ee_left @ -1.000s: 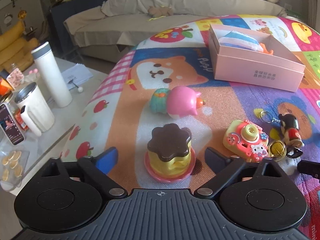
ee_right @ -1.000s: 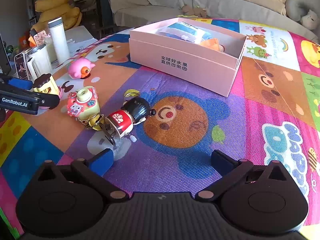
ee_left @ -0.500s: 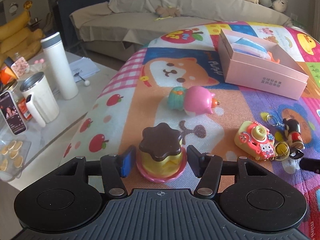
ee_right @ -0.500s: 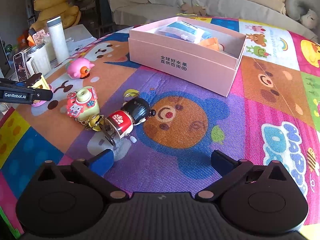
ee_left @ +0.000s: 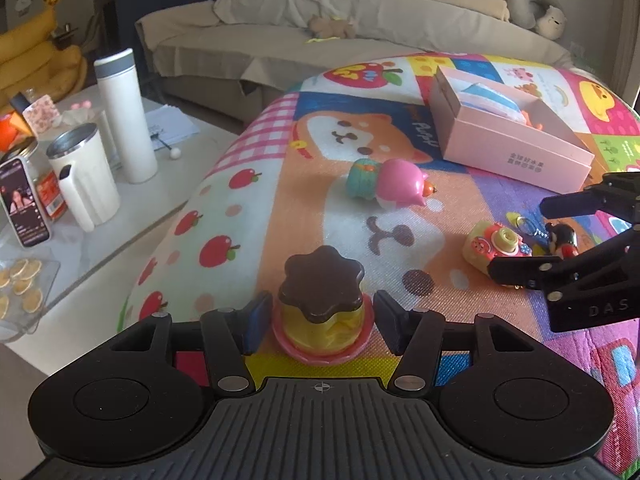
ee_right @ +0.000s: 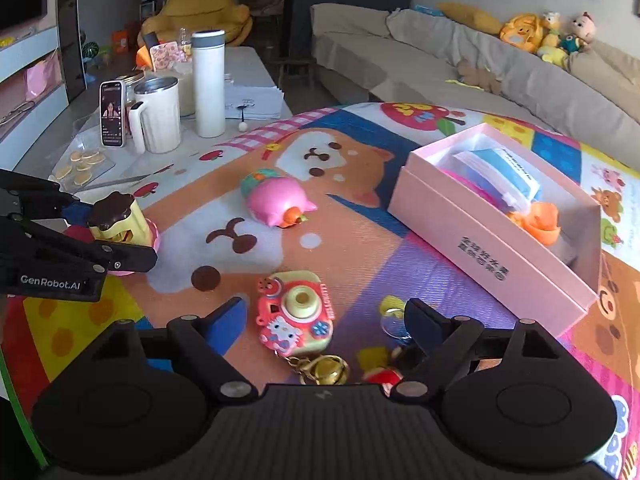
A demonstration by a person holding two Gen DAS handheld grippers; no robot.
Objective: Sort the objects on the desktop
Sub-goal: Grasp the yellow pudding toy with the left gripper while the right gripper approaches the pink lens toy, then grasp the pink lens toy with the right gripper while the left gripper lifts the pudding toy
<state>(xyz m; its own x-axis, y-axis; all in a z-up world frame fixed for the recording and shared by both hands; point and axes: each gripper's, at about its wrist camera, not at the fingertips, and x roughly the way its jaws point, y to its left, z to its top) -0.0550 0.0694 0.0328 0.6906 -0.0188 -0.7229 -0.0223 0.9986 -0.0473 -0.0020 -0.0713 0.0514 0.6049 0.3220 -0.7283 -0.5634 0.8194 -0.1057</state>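
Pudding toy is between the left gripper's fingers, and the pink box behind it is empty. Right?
Not quite. The pudding toy does sit between the left gripper fingers, but the pink box isn't empty: the right wrist view shows a blue-and-white packet and an orange toy inside it.

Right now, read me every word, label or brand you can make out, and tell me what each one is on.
"GenRobot.AI": side of the left gripper.
"DAS": side of the right gripper; cut off by the frame edge.
"PUPPY": play mat.
Pink box: two lines of Chinese characters, too blurred to read.
Phone screen: too small to read.
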